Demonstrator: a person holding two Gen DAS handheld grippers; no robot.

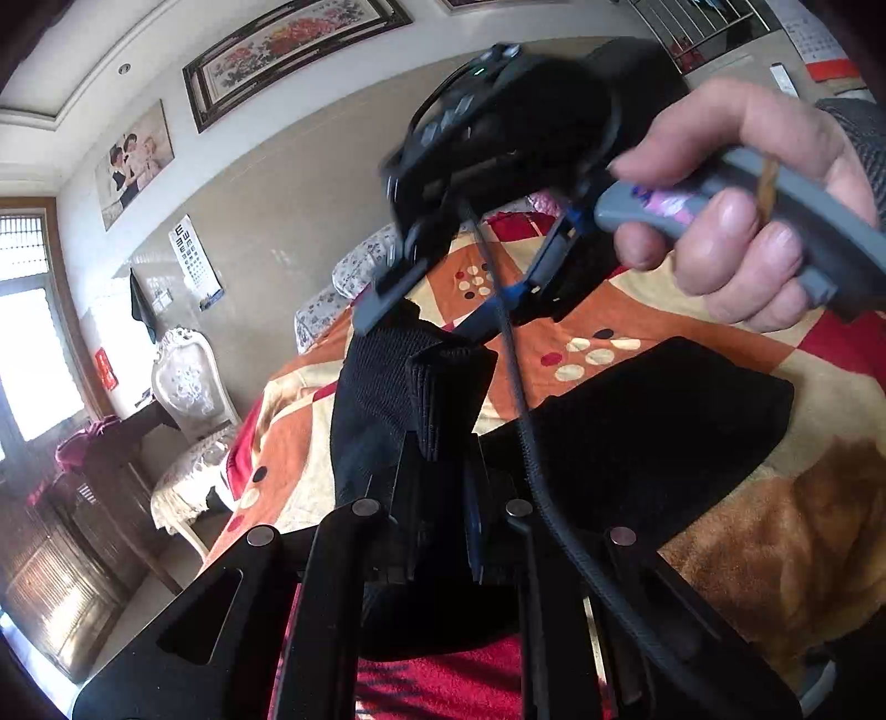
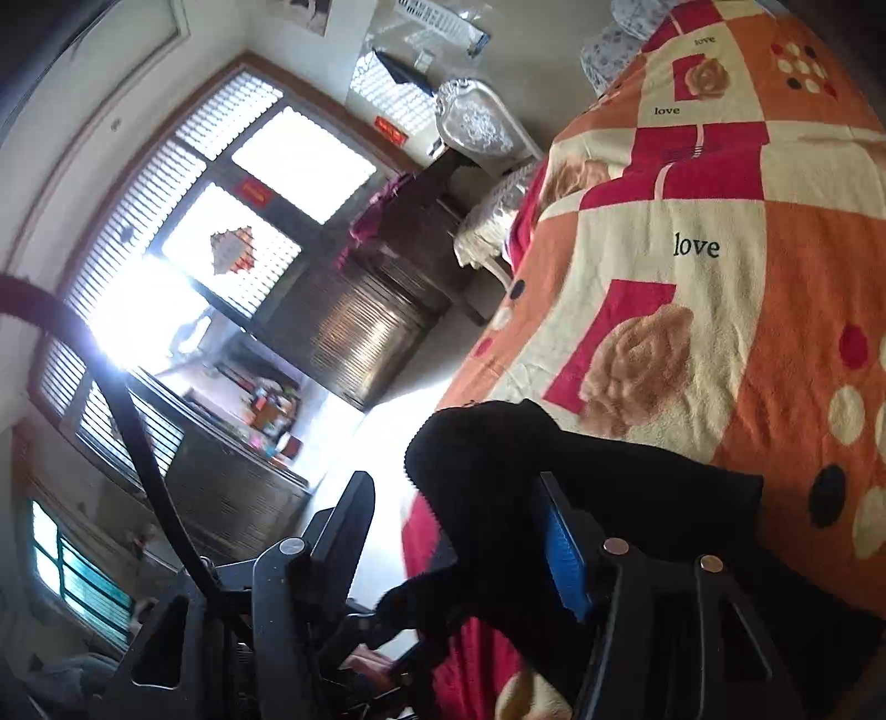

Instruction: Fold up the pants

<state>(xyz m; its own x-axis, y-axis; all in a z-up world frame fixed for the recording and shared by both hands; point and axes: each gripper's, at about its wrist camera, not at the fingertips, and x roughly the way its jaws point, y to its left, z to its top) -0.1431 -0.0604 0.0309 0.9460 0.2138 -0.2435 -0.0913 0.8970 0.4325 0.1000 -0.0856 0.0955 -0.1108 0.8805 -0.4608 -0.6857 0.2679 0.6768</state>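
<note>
Left wrist view: left hand-held gripper [image 1: 443,437] clamped tight on a bunched fold of black pants [image 1: 637,421], fingers nearly together, fabric sticking up past the tips. Rest of the pants spread dark across the blanket [image 1: 775,526] on the bed, reaching toward the bed's right side. Above, right hand-held gripper [image 1: 465,282] blurred, fingers spread wide apart, one tip near the raised pants fold, contact not clear. Bare hand [image 1: 747,210] wrapped round its grey handle. Black cable [image 1: 526,443] running down from it across the pants. Floral pillows [image 1: 354,277] at the head of the bed. White carved chair [image 1: 188,382] beside the bed's left edge, eye chart [image 1: 194,260] and framed flower picture [image 1: 288,50] on the wall.

Right wrist view: right hand-held gripper [image 2: 459,520] wide open, black finger on the left, blue-padded finger [image 2: 565,559] on the right. Pants [image 2: 554,498] lumped between and over the fingers at the near edge of the bed, draped against the blue pad, not pinched. Patchwork blanket [image 2: 720,221] in orange, red and cream with "love" print and roses covering the bed beyond. Bright window [image 2: 238,210] and dark wooden cabinet [image 2: 360,327] off the bed's left side, white chair [image 2: 482,127] further back.
</note>
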